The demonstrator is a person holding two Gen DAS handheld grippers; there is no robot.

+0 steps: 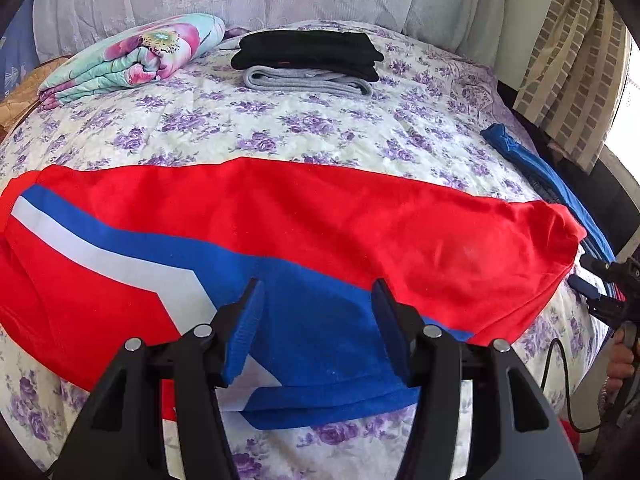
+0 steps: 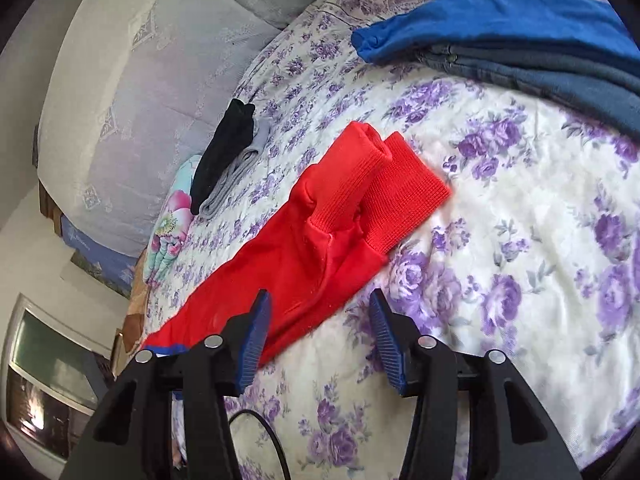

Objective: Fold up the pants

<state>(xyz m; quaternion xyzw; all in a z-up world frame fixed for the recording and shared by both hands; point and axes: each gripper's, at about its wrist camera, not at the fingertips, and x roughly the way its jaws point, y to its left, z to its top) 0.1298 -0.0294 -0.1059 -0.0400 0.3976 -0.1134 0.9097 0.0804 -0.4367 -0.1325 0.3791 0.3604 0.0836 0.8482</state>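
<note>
Red pants (image 1: 304,216) with blue and white stripes lie flat across the flowered bed, folded lengthwise. My left gripper (image 1: 318,294) is open and empty just above the blue striped part near the pants' front edge. In the right wrist view the pants' leg end (image 2: 320,232) shows two ribbed red cuffs (image 2: 400,196), one lying over the other. My right gripper (image 2: 318,308) is open and empty, hovering over the leg's lower edge just short of the cuffs. The right gripper also shows at the right edge of the left wrist view (image 1: 600,284).
A stack of folded black and grey clothes (image 1: 308,62) sits at the far side of the bed (image 1: 280,128). A folded floral quilt (image 1: 132,60) lies far left. Blue and denim garments (image 2: 520,40) lie at the right edge. A cable (image 2: 272,440) hangs below my right gripper.
</note>
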